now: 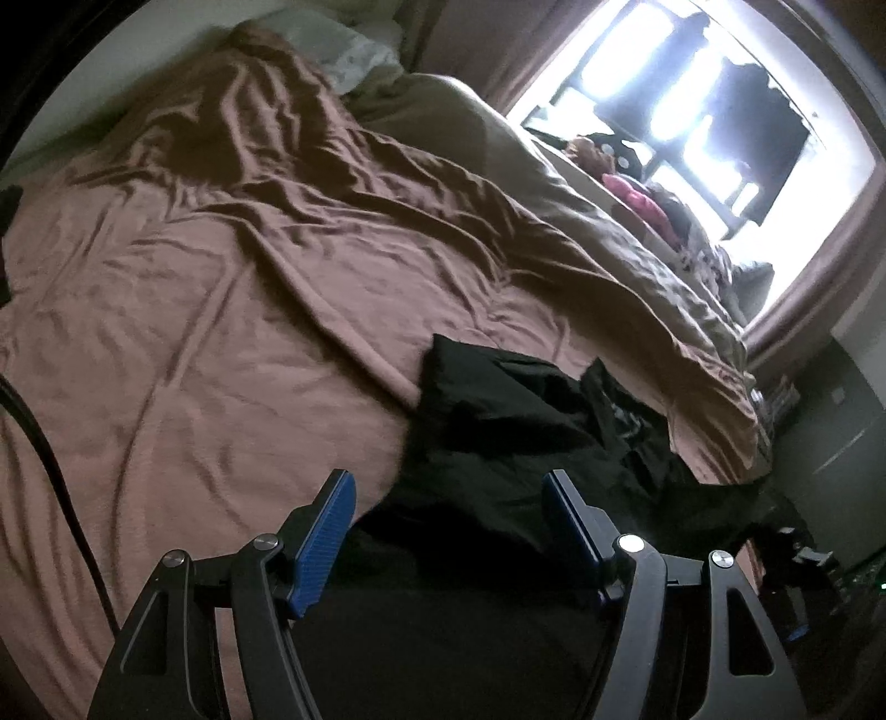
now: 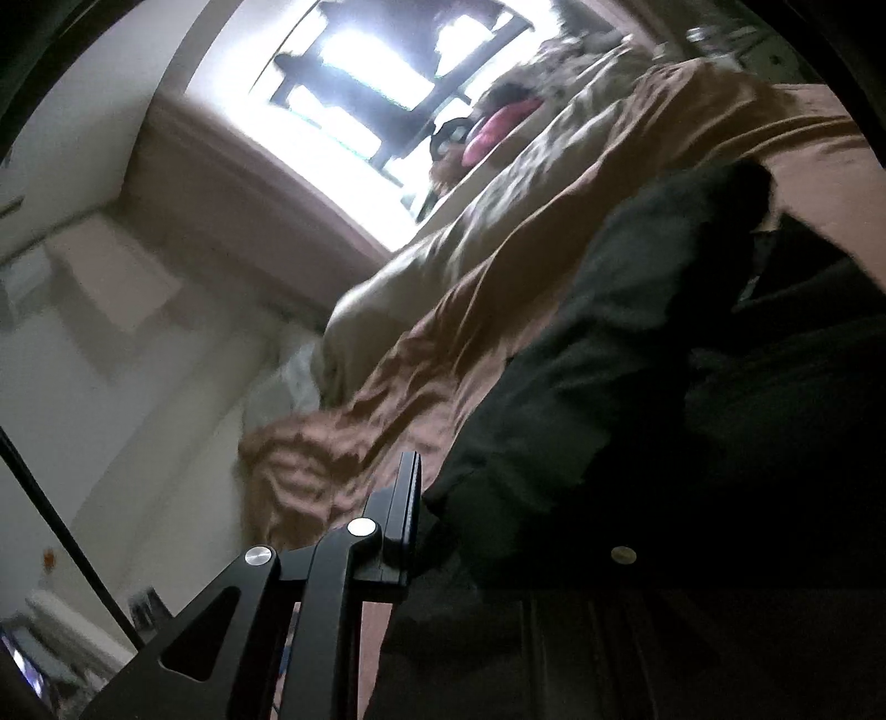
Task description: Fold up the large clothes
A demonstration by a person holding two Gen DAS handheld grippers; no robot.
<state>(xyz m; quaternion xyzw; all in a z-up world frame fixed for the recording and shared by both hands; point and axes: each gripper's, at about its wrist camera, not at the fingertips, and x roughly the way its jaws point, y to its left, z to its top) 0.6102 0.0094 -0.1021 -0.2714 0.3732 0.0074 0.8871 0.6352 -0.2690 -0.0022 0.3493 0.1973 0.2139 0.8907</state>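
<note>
A crumpled black garment (image 1: 498, 421) lies at the near edge of a bed covered by a brown sheet (image 1: 221, 332). My left gripper (image 1: 448, 487) hovers over the garment's near part, open. Its blue pads (image 1: 326, 543) stand wide apart and press on nothing. In the right wrist view the black garment (image 2: 609, 360) fills the right side, lifted and draped. My right gripper (image 2: 427, 498) is shut on its edge. One black finger (image 2: 407, 498) shows, and the cloth covers the other.
A rumpled beige duvet (image 1: 498, 144) and a pillow (image 1: 343, 50) lie at the far side of the bed. Pink and patterned items (image 1: 637, 199) sit below a bright window (image 1: 692, 111). A black cable (image 1: 50, 459) crosses the left. Dark furniture (image 1: 841, 432) stands beside the bed.
</note>
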